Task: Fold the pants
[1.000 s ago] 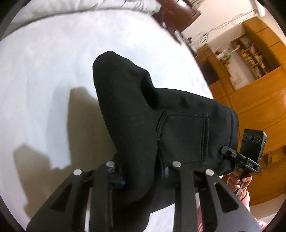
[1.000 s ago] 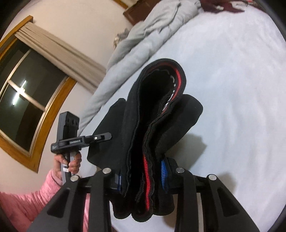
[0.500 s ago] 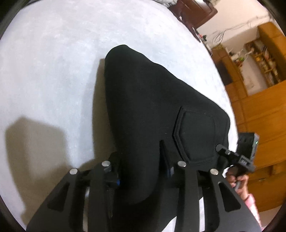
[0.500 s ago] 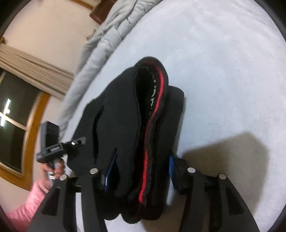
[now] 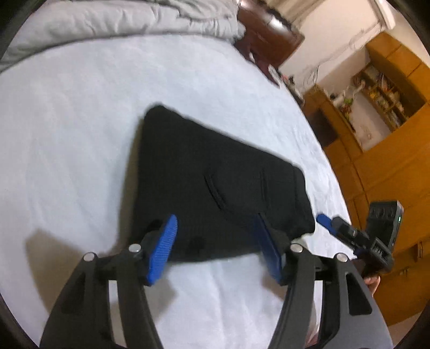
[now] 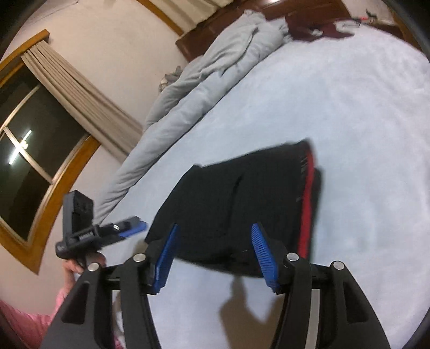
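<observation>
The black pants [image 5: 215,182] lie folded in a flat pile on the white bed [image 5: 67,120]. In the right wrist view the pants [image 6: 242,204] show a red stripe along their right edge. My left gripper [image 5: 215,241] is open and empty, its blue pads just above the pile's near edge. My right gripper [image 6: 215,247] is open and empty over the near edge too. Each gripper shows in the other's view: the right one [image 5: 354,236] at the right, the left one [image 6: 107,231] at the left.
A grey duvet [image 6: 204,75] is bunched along the bed's far side, with a dark red garment [image 6: 317,24] by the wooden headboard. A window with curtains [image 6: 40,120] is at left. Wooden cabinets and shelves [image 5: 381,112] stand beyond the bed's edge.
Both grippers held the folded pants up, lowered them onto the bed, then opened and drew back. The pants now lie flat on the sheet.
</observation>
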`<state>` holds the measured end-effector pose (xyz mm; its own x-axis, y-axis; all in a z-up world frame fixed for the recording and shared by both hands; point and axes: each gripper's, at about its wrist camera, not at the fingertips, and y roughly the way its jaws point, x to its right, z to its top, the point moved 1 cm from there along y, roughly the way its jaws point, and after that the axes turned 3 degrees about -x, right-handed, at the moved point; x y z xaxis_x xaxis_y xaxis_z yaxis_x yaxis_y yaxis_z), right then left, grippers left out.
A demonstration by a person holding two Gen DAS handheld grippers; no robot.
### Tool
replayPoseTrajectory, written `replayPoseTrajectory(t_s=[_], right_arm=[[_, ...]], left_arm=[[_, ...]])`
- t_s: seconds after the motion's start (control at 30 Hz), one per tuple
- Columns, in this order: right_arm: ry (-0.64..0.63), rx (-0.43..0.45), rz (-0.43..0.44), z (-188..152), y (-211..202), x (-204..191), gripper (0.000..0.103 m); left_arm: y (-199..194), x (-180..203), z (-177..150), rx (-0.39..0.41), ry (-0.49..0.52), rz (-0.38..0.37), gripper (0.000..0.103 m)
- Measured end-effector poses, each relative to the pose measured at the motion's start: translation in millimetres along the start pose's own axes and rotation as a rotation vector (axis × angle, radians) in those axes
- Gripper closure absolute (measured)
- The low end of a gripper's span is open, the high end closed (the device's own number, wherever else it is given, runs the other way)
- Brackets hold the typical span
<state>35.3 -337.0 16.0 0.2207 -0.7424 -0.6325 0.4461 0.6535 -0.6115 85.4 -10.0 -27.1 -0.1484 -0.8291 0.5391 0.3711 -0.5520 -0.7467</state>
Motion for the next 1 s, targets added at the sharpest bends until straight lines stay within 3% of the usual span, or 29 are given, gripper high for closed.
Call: replayPoseTrajectory(t_s=[0.07,0.23,0.37,0.43,0.47,0.5,0.53,0.63,0.7,0.77,0.87,1.0], right_arm=[[0.021,-0.033,-0.038,-6,12,12,0.048],[0.132,-0.067,-0.024,-12,20,50,0.071],[0.133,-0.068,-0.042,-13,19,49,0.073],[0.109,-0.066,-0.094,-10,14,32,0.068],[0.081,-0.067,-0.129,-8,10,21,0.058],[0.037,-0.073,-0.217,-5,8,5,0.047],[-0.006,-0.076,-0.323,-4,6,-10,0.042],[-0.040,-0.081,-0.470,-4,1,-33,0.032],[0.001,-0.092,-0.534,-6,3,-38,0.017],[-0.015,-0.108,-0.584,-7,8,-46,0.015],[-0.040,-0.098,-0.644,-11,13,-60,0.004],[-0.089,-0.088,-0.738,-11,18,-78,0.004]], left_arm=[[10,-4,-7,-0.023,0.014,0.038,0.045],[39,-20,-12,-0.084,0.011,0.083,0.053],[38,-16,-8,-0.080,0.010,0.097,0.053],[30,-6,-5,-0.068,-0.003,0.119,0.047],[24,3,-3,-0.051,0.017,0.153,0.041],[19,10,-2,-0.037,0.036,0.187,0.028],[11,21,-1,-0.007,0.066,0.246,0.024],[-2,39,-1,0.013,0.096,0.308,0.021],[-8,43,0,0.007,0.072,0.311,0.014],[-10,45,-3,-0.007,0.043,0.292,0.013],[-10,51,-5,-0.013,0.054,0.324,0.010],[-11,54,-7,-0.014,0.092,0.386,0.008]])
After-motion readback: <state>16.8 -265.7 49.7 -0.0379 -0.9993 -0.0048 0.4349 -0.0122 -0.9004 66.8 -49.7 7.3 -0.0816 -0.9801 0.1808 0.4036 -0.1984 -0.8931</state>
